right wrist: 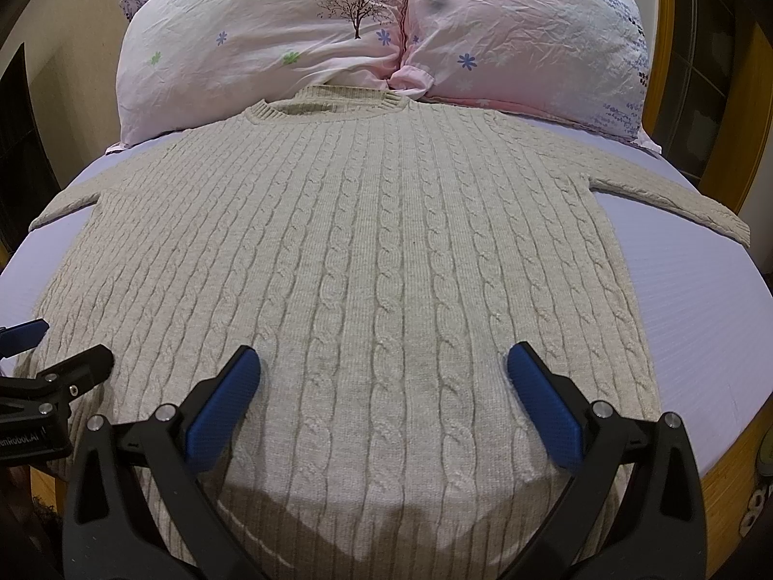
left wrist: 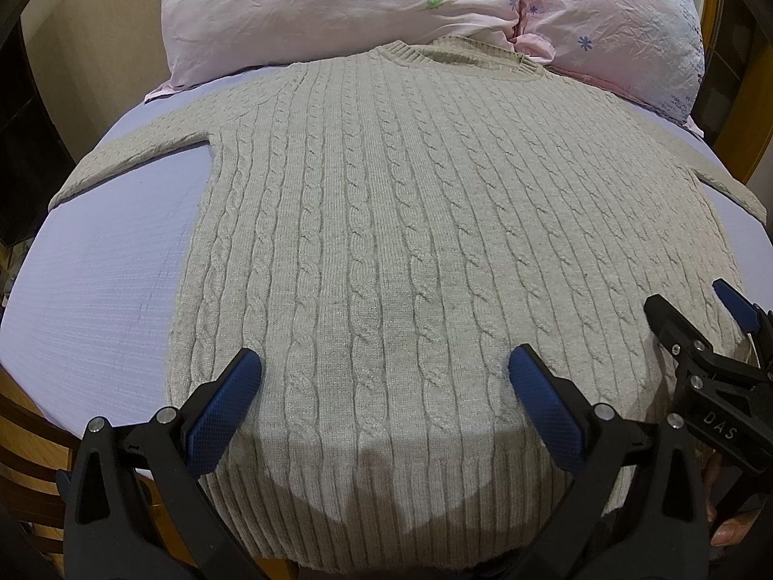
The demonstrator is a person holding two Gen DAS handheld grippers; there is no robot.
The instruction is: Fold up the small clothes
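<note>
A beige cable-knit sweater (left wrist: 386,222) lies flat, front up, on a lavender bed sheet (left wrist: 106,290), collar toward the pillows, both sleeves spread outward. It also fills the right wrist view (right wrist: 367,251). My left gripper (left wrist: 384,369) is open and empty, hovering above the sweater's lower left part near the ribbed hem. My right gripper (right wrist: 384,367) is open and empty above the lower right part near the hem. The right gripper also shows at the right edge of the left wrist view (left wrist: 691,319). The left gripper shows at the left edge of the right wrist view (right wrist: 58,348).
Two pink flowered pillows (left wrist: 338,5) (right wrist: 526,34) lie at the head of the bed, touching the collar. The wooden bed frame (right wrist: 734,483) shows at the near right corner. Bare sheet (right wrist: 700,319) lies on both sides of the sweater.
</note>
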